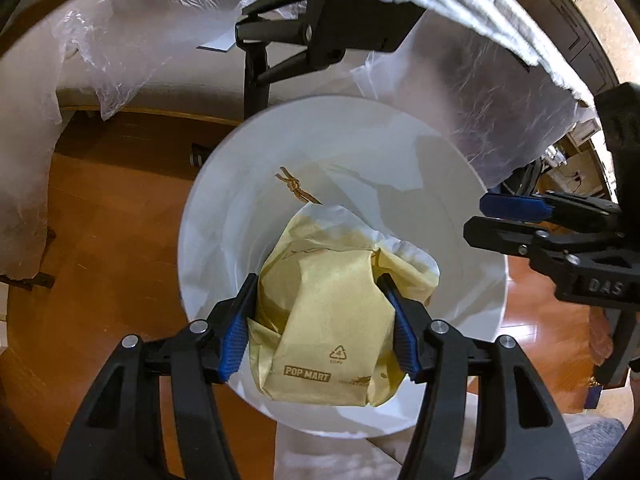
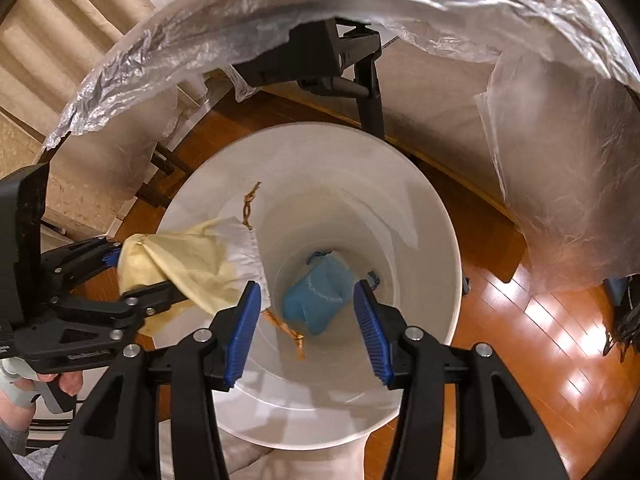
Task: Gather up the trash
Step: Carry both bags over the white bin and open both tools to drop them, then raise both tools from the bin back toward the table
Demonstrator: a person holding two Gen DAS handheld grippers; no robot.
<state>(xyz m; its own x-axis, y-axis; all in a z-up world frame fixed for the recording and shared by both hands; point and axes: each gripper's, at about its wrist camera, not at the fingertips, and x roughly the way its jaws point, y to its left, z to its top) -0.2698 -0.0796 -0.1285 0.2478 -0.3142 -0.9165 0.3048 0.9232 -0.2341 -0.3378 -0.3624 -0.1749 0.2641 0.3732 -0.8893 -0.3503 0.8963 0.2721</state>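
Blue-padded fingers (image 1: 236, 332) of the left gripper (image 1: 322, 324) were clamped on a crumpled yellow bag (image 1: 332, 320), held over the white bin (image 1: 208, 216). Nothing was held by the right gripper (image 2: 306, 328), its jaws narrowly parted above a blue item (image 2: 320, 296) at the bin's bottom.

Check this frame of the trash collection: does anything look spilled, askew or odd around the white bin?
Nothing spilled. The left gripper holds the crumpled yellow bag above the white bin; a blue bag lies at the bottom. The right gripper holds nothing. One oddity: the bin has no liner.
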